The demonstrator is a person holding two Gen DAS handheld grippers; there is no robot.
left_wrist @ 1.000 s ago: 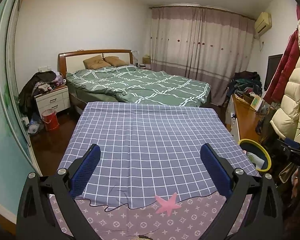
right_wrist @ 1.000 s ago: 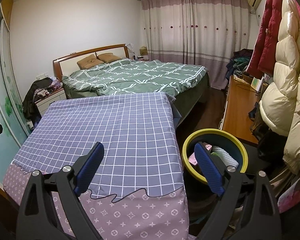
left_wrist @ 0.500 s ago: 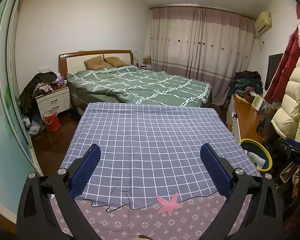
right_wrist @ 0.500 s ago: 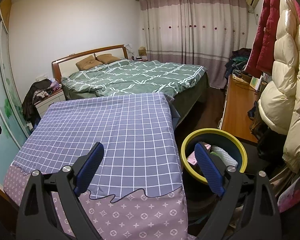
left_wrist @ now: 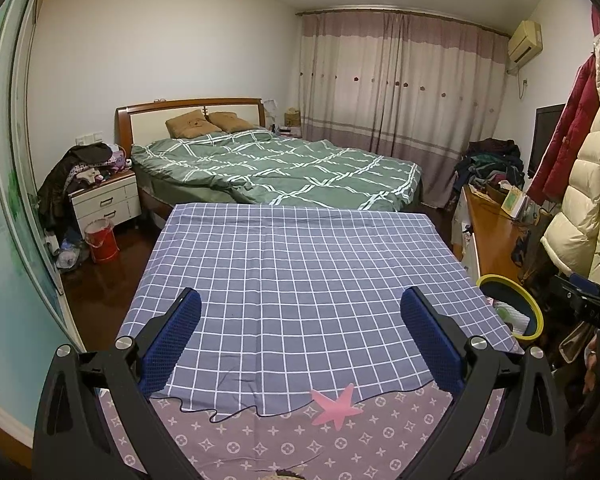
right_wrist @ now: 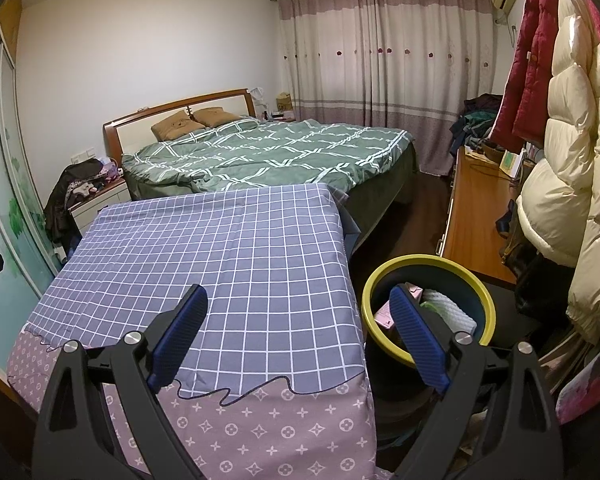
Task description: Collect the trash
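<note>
Right gripper (right_wrist: 298, 312): its right finger (right_wrist: 416, 338) covers part of the bin (right_wrist: 474, 280) contents; pink and white scraps there unidentifiable. Left view: bin mostly hidden behind the table (left_wrist: 300, 264) edge, right of the claw. Nightstand clutter (left_wrist: 92, 160), far left, too small to tell.

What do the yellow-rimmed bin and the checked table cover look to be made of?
Round yellow-rimmed bin: probably moulded plastic, with a smooth even rim and dark matte inside wall. Grey-blue checked table cover: woven fabric, matte, with soft creases and draping over the table edge.
</note>
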